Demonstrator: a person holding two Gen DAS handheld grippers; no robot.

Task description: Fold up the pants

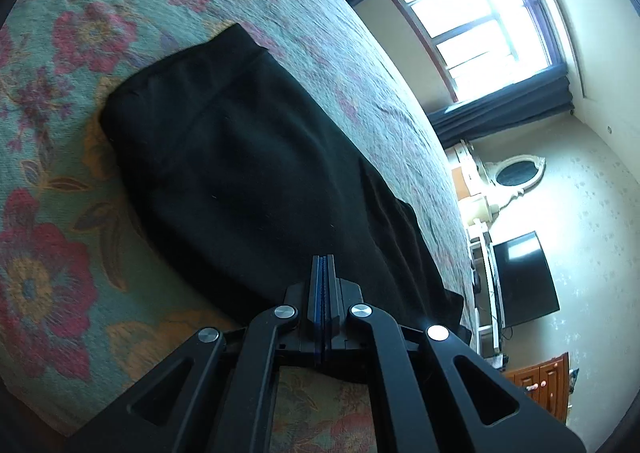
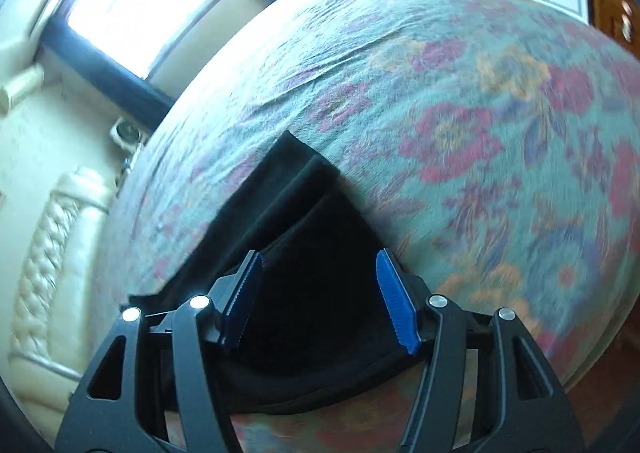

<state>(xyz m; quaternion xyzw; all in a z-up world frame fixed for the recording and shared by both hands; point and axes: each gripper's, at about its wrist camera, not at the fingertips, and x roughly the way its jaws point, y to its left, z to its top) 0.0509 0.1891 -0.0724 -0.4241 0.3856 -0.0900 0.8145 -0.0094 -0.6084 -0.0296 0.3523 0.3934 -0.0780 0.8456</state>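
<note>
One black pants (image 1: 248,157) bundle — folded, flat on floral bedspread (image 1: 60,181).

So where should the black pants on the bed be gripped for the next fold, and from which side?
Probably at the far narrow end of the pants, where the band runs across. Come from above, near a corner, and pinch all layers together. The pants lie flat and already doubled on the bedspread, so that end could be drawn back toward the near edge. The left gripper is shut; the right gripper is open.
</note>
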